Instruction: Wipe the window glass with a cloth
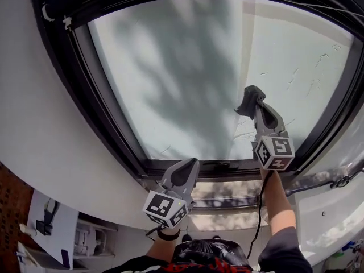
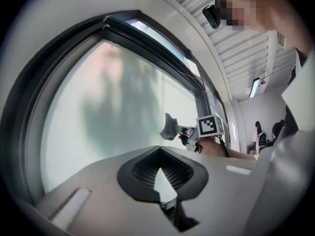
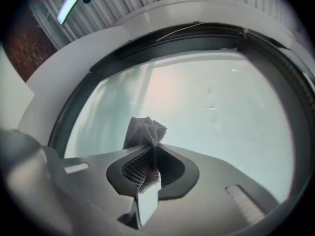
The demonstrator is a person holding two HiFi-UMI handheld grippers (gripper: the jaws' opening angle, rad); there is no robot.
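My cloth (image 3: 143, 131) is grey waffle-weave fabric, rough and matt. The window glass (image 1: 187, 67) looks smooth and milky with a faint sheen, its frame (image 1: 108, 115) dark and matt. My right gripper (image 3: 153, 151) and left gripper (image 2: 160, 165) are matt grey plastic with finely ridged dark pads

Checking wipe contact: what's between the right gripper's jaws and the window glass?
Only the bunched grey cloth, pinched by the right gripper, fronts the window glass; seen in right gripper view.

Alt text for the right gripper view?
The right gripper is shut on a bunched grey cloth that sticks out towards the pale window glass. A dark frame curves round the pane. Whether the cloth touches the glass can't be told here.
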